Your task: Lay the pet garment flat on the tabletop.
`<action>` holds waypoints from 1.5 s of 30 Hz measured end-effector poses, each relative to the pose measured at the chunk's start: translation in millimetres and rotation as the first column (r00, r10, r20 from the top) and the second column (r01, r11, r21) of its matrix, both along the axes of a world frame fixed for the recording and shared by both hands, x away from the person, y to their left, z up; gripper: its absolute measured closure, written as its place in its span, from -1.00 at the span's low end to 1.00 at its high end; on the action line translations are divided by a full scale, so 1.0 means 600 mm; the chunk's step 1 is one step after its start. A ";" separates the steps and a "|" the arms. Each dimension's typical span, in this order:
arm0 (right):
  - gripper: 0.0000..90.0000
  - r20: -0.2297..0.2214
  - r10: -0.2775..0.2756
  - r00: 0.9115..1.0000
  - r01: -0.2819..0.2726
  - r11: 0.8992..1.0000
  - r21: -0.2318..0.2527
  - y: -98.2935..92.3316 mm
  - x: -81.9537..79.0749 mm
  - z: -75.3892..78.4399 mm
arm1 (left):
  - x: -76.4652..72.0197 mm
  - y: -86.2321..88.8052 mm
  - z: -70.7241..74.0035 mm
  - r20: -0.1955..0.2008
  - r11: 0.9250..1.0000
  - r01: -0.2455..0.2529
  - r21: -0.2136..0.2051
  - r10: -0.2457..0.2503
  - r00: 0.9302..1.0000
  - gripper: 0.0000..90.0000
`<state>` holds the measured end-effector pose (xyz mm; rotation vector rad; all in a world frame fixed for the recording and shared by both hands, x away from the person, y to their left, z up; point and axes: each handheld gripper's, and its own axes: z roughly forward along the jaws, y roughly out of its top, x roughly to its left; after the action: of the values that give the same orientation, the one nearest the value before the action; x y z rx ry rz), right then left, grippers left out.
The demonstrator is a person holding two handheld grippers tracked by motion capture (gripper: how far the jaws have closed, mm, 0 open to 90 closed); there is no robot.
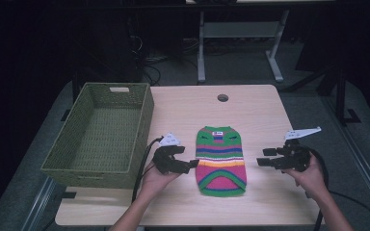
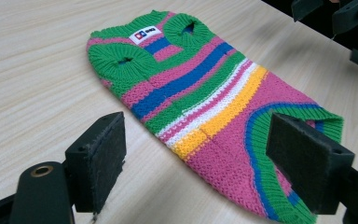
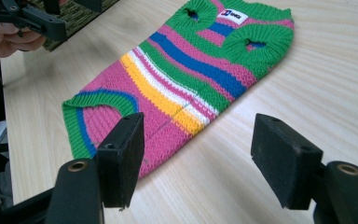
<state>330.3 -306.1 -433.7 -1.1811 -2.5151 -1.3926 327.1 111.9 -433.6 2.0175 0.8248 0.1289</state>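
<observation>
A small striped knitted sweater in green, pink, blue, white and yellow lies flat on the wooden table, neck end away from the person. My left gripper is at its left edge, jaws open and empty, with the sweater lying ahead between the pads. My right gripper hovers a short way off the sweater's right edge, jaws open and empty, and the sweater lies just beyond them. The left gripper appears across the sweater in the right gripper view, and the right gripper in the left gripper view.
A green woven basket stands empty on the table's left side, close to the left hand. A round cable hole sits near the far edge. Cables trail from both grippers off the front of the table.
</observation>
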 end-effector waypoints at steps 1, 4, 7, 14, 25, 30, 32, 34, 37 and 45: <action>-0.24 0.004 -0.002 1.000 0.002 1.000 0.007 -0.003 -0.003 -0.001 | -0.001 0.001 0.001 0.005 1.000 0.004 0.004 -0.004 1.000 -0.56; -0.24 0.003 -0.010 1.000 0.010 1.000 0.018 -0.010 -0.011 -0.004 | -0.007 0.004 0.002 0.007 1.000 0.011 0.006 -0.011 1.000 -0.56; -0.24 -0.003 -0.015 1.000 0.016 1.000 0.016 -0.016 -0.018 -0.009 | -0.013 0.007 0.000 -0.002 1.000 0.017 -0.002 -0.017 1.000 -0.56; -0.25 0.001 -0.017 1.000 0.017 1.000 0.017 -0.021 -0.033 -0.011 | -0.018 0.018 -0.008 -0.008 1.000 0.022 -0.003 -0.022 1.000 -0.56; -0.28 -0.006 -0.056 0.998 0.056 0.998 0.007 -0.039 -0.063 -0.030 | -0.039 0.031 -0.006 -0.006 0.999 0.036 0.001 -0.036 0.999 -0.56; -0.29 0.003 -0.068 0.998 0.068 0.998 0.013 -0.050 -0.077 -0.037 | -0.047 0.034 -0.008 -0.011 0.999 0.040 0.011 -0.040 0.999 -0.56; -0.29 -0.003 -0.077 0.997 0.077 0.997 0.018 -0.055 -0.083 -0.040 | -0.050 0.035 -0.009 -0.015 0.999 0.040 0.011 -0.040 0.999 -0.56; -0.29 0.000 -0.086 0.996 0.086 0.996 0.021 -0.060 -0.088 -0.042 | -0.054 0.035 -0.011 -0.013 0.999 0.043 0.014 -0.042 0.999 -0.56; -0.29 0.008 -0.098 0.995 0.098 0.995 0.027 -0.067 -0.096 -0.044 | -0.060 0.035 -0.014 -0.011 0.999 0.049 0.020 -0.048 0.999 -0.56; -0.30 0.022 -0.118 0.993 0.118 0.993 0.032 -0.078 -0.118 -0.044 | -0.076 0.039 -0.016 -0.011 0.998 0.055 0.021 -0.055 0.998 -0.56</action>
<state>259.4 -352.9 -460.2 -1.3357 -2.4670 -1.4730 281.7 135.6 -443.5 2.0603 0.7767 0.0969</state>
